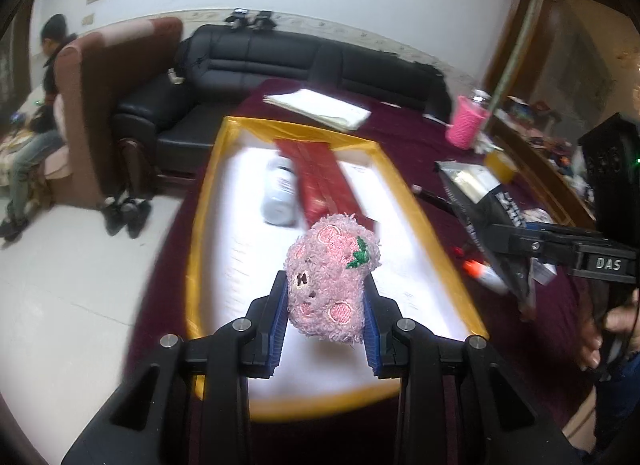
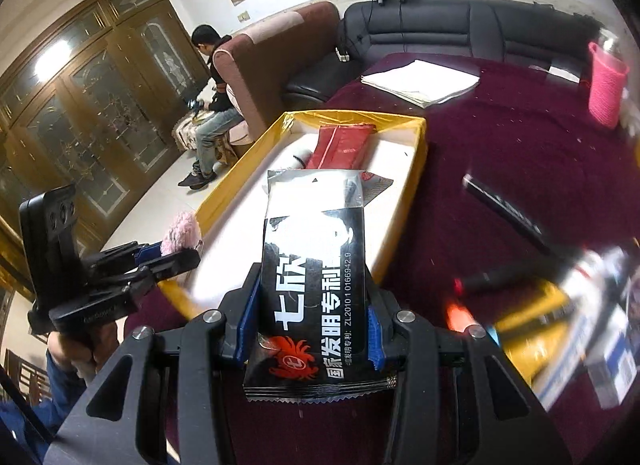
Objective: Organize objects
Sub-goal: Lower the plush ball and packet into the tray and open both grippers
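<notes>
Both tongs are carrying loads over the yellow-rimmed tray [image 1: 208,201] on the counter [image 2: 500,137], apparently for dropping in: the left tongs [image 1: 326,305] are pinching a pink plush toy [image 1: 332,285], the right tongs [image 2: 312,321] a black foil packet [image 2: 314,265].

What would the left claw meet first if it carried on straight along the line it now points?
Probably the white floor of the yellow-rimmed box, short of the white bottle and red packet; depth is uncertain. The left claw holds a fluffy pink plush toy.
</notes>
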The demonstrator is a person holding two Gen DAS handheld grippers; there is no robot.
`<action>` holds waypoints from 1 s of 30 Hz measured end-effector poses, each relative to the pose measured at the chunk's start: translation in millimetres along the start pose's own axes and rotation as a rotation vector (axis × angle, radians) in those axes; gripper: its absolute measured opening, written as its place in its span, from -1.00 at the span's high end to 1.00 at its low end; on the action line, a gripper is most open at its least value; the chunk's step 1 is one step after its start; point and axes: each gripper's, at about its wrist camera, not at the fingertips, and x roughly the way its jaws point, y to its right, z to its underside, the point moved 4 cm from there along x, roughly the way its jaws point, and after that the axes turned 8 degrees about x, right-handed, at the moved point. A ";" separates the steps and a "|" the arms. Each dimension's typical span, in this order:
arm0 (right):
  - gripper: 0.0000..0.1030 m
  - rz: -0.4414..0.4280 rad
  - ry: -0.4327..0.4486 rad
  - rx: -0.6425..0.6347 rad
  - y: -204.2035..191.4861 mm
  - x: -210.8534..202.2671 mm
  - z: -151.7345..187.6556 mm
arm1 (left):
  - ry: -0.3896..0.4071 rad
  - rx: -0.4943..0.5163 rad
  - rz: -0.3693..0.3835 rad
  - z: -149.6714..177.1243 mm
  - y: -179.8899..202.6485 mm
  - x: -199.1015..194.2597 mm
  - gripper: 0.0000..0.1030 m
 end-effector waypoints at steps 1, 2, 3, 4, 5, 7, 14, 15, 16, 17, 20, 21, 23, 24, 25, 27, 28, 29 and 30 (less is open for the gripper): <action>0.20 0.005 0.000 0.001 -1.3 4.2 -4.6 | -0.006 0.011 0.002 -5.1 -4.0 3.5 0.44; 0.20 0.016 0.001 0.005 -2.4 8.6 -10.3 | -0.009 0.009 0.009 -9.4 -8.1 6.4 0.44; 0.20 0.026 -0.002 0.008 -3.6 13.9 -16.2 | -0.016 -0.005 0.006 -14.3 -14.5 10.4 0.44; 0.20 0.028 -0.003 0.013 -4.1 17.5 -20.8 | -0.029 -0.009 0.003 -20.0 -20.1 15.4 0.44; 0.20 0.034 -0.002 0.023 -3.5 21.7 -25.6 | -0.036 -0.006 0.010 -24.8 -23.7 19.6 0.44; 0.20 0.046 -0.007 0.042 -1.7 30.3 -33.3 | -0.044 -0.025 0.003 -34.7 -35.7 27.9 0.44; 0.20 0.081 -0.036 0.123 9.3 63.1 -58.4 | -0.118 -0.036 0.019 -60.6 -53.3 71.7 0.44; 0.20 0.095 -0.045 0.127 10.9 69.2 -62.2 | -0.137 -0.036 0.015 -62.7 -53.9 80.0 0.44; 0.20 0.109 -0.050 0.133 12.7 74.5 -65.6 | -0.153 -0.030 0.018 -63.9 -54.6 86.1 0.44; 0.20 0.119 -0.055 0.146 15.3 79.6 -68.0 | -0.159 -0.029 0.011 -65.2 -56.0 91.1 0.44; 0.20 0.131 -0.069 0.188 22.1 91.5 -73.8 | -0.180 -0.053 -0.003 -70.1 -66.4 104.9 0.44; 0.20 0.135 -0.070 0.196 23.1 94.3 -75.6 | -0.184 -0.068 -0.004 -71.5 -70.2 108.5 0.44; 0.20 0.156 -0.070 0.199 24.0 98.8 -78.6 | -0.195 -0.088 0.024 -74.6 -73.5 112.9 0.44; 0.20 0.161 -0.070 0.204 24.6 101.1 -80.0 | -0.196 -0.091 0.021 -76.4 -74.1 113.5 0.44; 0.20 0.166 -0.069 0.209 25.1 102.9 -81.3 | -0.196 -0.087 0.012 -79.3 -74.2 114.2 0.44; 0.20 0.181 -0.072 0.218 27.2 107.3 -82.6 | -0.210 -0.081 0.008 -82.6 -73.5 118.9 0.44; 0.20 0.181 -0.075 0.228 29.3 110.9 -83.8 | -0.218 -0.088 0.000 -83.4 -74.0 121.9 0.44; 0.20 0.183 -0.077 0.242 31.6 113.2 -83.7 | -0.228 -0.095 -0.003 -84.6 -76.6 126.2 0.44; 0.20 0.185 -0.081 0.252 33.5 116.3 -84.0 | -0.229 -0.095 0.001 -86.2 -76.1 128.9 0.44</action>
